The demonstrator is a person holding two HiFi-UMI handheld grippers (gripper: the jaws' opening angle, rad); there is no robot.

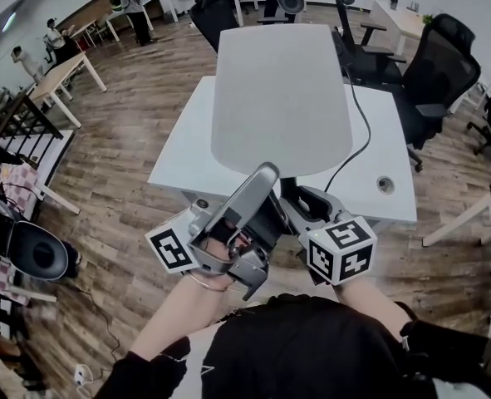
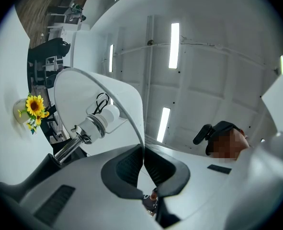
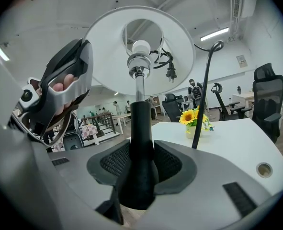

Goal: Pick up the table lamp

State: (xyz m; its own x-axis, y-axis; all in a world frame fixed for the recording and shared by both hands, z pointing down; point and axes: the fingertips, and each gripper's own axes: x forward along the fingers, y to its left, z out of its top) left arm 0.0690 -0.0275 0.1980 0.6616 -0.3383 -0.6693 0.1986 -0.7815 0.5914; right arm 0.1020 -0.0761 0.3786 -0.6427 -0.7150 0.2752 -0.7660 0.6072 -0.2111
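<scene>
Right gripper view: right gripper (image 3: 141, 163) clamped on lamp stem (image 3: 141, 123); left gripper (image 2: 143, 163) pinches lampshade (image 2: 76, 96) rim.

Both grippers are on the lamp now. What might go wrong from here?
1. The left gripper is shut only on the thin rim of the lampshade; the rim may dent or slip out.
2. The black cord hangs beside the sunflower vase on the table; it might snag or tip the vase.
3. The right gripper clamps the smooth black stem; the lamp could twist in it.
</scene>
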